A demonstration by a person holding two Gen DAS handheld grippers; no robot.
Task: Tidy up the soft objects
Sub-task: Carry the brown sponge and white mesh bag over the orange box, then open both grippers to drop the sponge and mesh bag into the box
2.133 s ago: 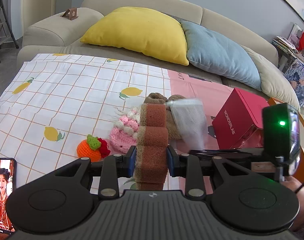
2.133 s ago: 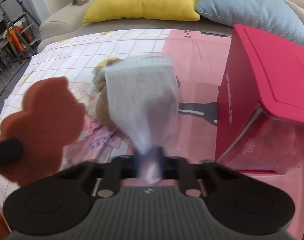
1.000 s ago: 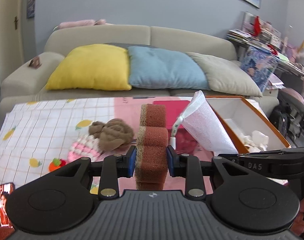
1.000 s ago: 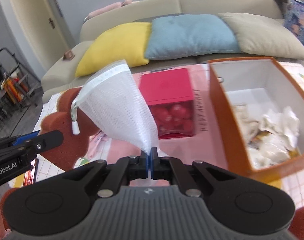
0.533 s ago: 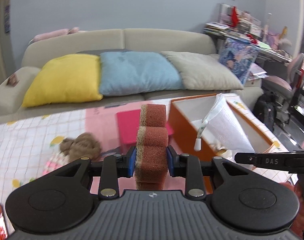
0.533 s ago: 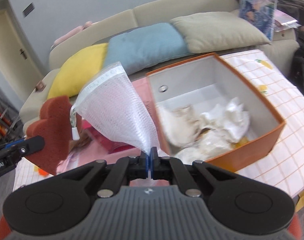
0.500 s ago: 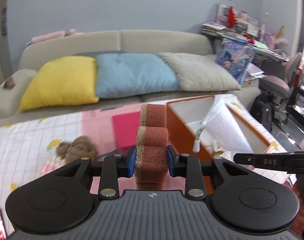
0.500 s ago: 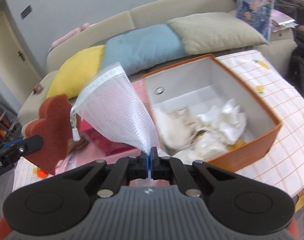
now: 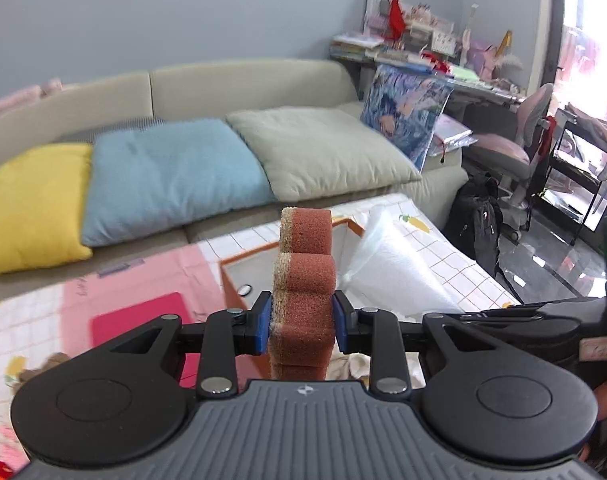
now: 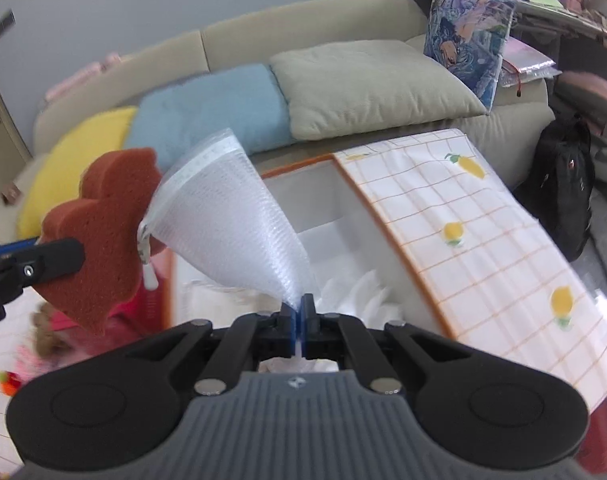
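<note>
My left gripper (image 9: 302,326) is shut on a brown lobed sponge (image 9: 305,280), held upright above the near left of an orange box (image 9: 229,284). The sponge also shows in the right wrist view (image 10: 99,232). My right gripper (image 10: 301,328) is shut on the corner of a white mesh bag (image 10: 231,220) with a zipper pull, held over the orange box (image 10: 387,236). The mesh bag shows in the left wrist view (image 9: 395,276). White crumpled cloths (image 10: 363,292) lie inside the box.
A sofa with yellow (image 9: 27,200), blue (image 9: 163,176) and beige (image 9: 323,148) cushions stands behind the table. A red box (image 9: 139,320) and plush toys (image 10: 43,340) lie to the left on the lemon-print cloth (image 10: 483,232). A black backpack (image 9: 479,216) stands on the floor at right.
Both grippers have swung right with their loads. They have moved from the red box and the toys to above the orange box, which now sits closer and lower.
</note>
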